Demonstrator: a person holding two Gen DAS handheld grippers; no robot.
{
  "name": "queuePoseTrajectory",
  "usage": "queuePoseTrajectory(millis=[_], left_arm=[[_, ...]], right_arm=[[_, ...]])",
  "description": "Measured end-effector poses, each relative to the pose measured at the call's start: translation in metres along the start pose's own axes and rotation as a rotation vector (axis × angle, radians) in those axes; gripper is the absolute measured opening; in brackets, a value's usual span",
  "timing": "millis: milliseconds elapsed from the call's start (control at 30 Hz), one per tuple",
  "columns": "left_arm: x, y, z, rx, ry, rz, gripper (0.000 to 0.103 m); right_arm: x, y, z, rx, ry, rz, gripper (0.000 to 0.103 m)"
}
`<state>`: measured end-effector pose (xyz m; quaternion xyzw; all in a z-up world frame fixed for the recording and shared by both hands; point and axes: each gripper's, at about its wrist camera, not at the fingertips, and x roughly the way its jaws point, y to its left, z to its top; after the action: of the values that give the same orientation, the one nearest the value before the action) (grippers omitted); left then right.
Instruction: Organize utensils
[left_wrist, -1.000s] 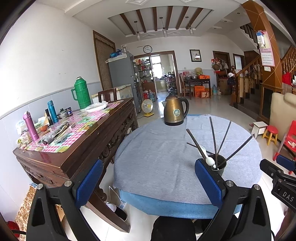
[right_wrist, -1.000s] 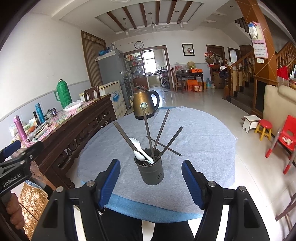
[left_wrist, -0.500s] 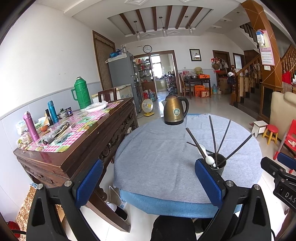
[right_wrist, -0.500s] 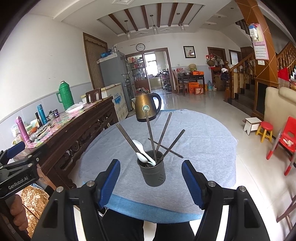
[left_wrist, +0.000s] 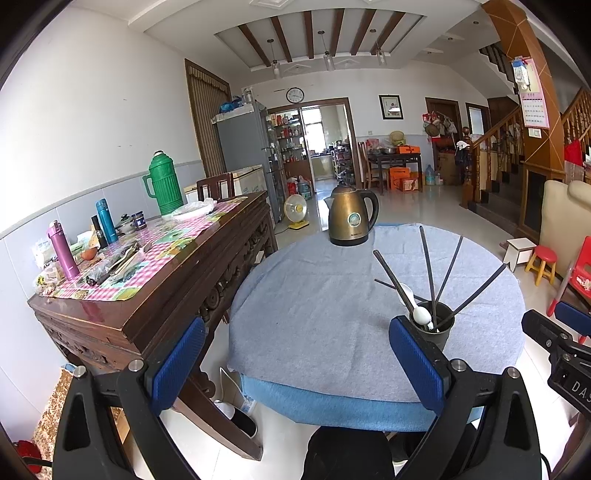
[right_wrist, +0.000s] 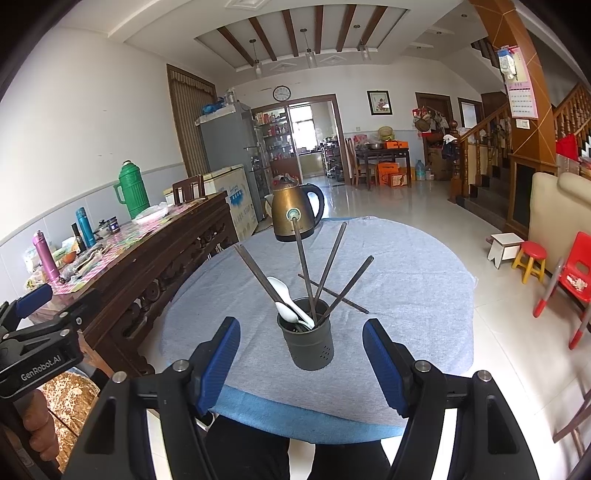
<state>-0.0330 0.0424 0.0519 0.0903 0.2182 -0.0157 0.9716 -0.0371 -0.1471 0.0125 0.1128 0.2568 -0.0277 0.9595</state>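
Note:
A dark grey utensil cup (right_wrist: 308, 341) stands near the front edge of the round table (right_wrist: 406, 280) with its grey cloth. It holds several dark chopsticks (right_wrist: 303, 266) and white spoons (right_wrist: 286, 299). One dark chopstick (right_wrist: 345, 297) lies on the cloth behind the cup. My right gripper (right_wrist: 301, 356) is open and empty, its jaws on either side of the cup, short of it. My left gripper (left_wrist: 295, 363) is open and empty at the table's front left; the cup (left_wrist: 434, 328) sits behind its right finger.
A bronze electric kettle (right_wrist: 293, 212) stands at the table's far edge. A dark wooden sideboard (left_wrist: 155, 280) with flasks and clutter stands left of the table. Small stools and a red chair (right_wrist: 570, 269) are on the floor to the right.
Both grippers have drawn back and up slightly from the table; the cup sits a little lower and farther in the right wrist view. Both stay open.

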Motion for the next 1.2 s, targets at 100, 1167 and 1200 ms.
queuePoseTrajectory(millis=[100,1167,1200], left_arm=[[-0.0002,-0.0002,-0.0002,0.0,0.002,0.001,0.1],[0.0017,0.0006,0.0004,0.004,0.006,0.003,0.1],[0.002,0.0004,0.0006,0.005,0.006,0.005,0.1]], right_arm=[[0.0001,0.001,-0.0001,-0.002,-0.001,0.0,0.073],[0.0006,0.002,0.0017,-0.003,-0.002,0.004,0.073],[0.0006,0.0021,0.0017,-0.004,-0.002,0.003,0.073]])
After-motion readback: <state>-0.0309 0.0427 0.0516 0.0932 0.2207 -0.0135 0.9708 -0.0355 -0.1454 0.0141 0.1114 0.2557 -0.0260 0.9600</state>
